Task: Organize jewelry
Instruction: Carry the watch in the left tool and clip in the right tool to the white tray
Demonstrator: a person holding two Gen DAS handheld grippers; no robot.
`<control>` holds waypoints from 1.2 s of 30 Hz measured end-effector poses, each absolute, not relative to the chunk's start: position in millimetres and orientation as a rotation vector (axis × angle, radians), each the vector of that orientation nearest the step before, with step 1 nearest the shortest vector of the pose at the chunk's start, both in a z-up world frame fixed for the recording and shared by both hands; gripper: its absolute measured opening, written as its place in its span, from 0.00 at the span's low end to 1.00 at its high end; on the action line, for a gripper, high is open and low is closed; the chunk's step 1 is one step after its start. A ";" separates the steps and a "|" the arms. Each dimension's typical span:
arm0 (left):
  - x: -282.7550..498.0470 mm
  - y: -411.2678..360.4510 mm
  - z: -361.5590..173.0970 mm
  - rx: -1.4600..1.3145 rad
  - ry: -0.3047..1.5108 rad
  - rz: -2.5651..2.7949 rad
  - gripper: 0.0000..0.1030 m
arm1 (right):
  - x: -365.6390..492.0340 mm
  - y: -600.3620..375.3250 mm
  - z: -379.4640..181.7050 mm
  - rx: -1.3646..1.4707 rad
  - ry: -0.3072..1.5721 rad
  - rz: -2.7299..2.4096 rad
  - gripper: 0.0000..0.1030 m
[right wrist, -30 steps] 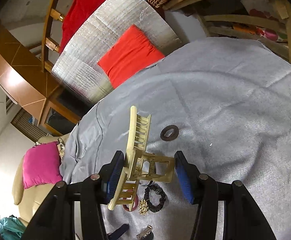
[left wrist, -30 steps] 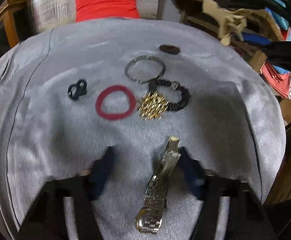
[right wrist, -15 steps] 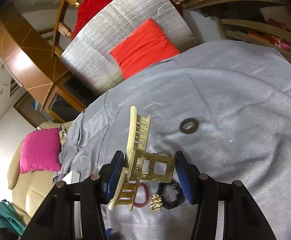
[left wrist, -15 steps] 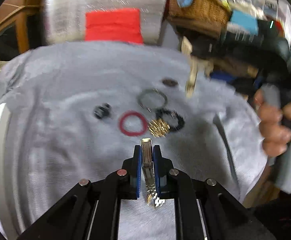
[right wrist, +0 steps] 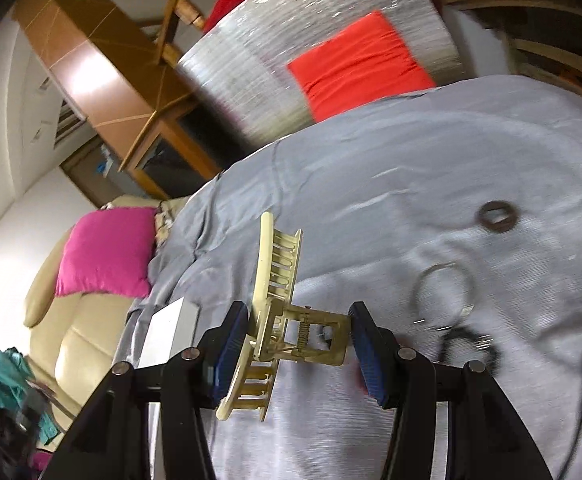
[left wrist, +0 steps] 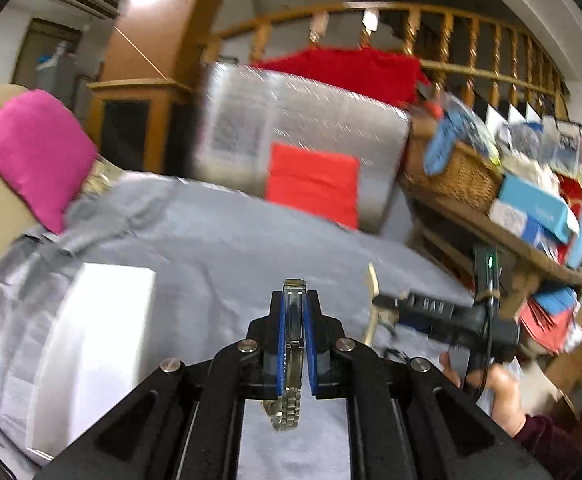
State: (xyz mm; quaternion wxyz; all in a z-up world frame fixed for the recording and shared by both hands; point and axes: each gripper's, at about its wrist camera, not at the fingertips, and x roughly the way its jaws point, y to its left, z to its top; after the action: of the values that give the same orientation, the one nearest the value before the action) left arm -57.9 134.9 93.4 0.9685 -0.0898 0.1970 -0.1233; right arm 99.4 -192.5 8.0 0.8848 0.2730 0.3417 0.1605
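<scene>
My left gripper [left wrist: 294,312] is shut on a silver metal watch [left wrist: 289,404], whose band hangs down between the blue pads above the grey cloth [left wrist: 219,248]. My right gripper [right wrist: 297,344] is shut on a cream hair claw clip [right wrist: 279,312], held above the cloth; it also shows in the left wrist view [left wrist: 373,304] at the right. On the cloth in the right wrist view lie a brown ring [right wrist: 498,217], a silver bangle [right wrist: 443,294] and a black scrunchie [right wrist: 469,346], all blurred.
A white box [left wrist: 91,344] lies on the cloth at the left, also in the right wrist view [right wrist: 167,332]. A silver foil bag with a red cushion [left wrist: 311,184] stands behind. Cluttered wooden shelves [left wrist: 523,216] are at the right. A pink cushion [right wrist: 107,252] sits on a sofa.
My left gripper shut on the watch, lifted it off the cloth and tilted up toward the room. My right gripper moved left with the claw clip still held.
</scene>
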 end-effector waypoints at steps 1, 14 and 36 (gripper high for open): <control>-62.5 145.2 96.5 -0.181 0.387 -0.235 0.09 | 101.5 -180.9 7.1 0.565 0.716 0.353 0.54; 15.8 260.3 79.7 -0.242 0.482 -0.025 0.09 | 147.9 -23.6 23.3 0.437 0.775 0.591 0.44; 33.1 302.0 14.8 -0.342 0.638 0.052 0.09 | 173.0 24.7 4.9 0.210 0.859 0.732 0.88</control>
State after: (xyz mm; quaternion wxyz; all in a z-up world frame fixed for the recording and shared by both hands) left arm 33.1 302.0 14.8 0.9349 -0.1671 0.3122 0.0254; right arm 173.0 24.7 4.9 0.8399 0.0991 0.4061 0.3461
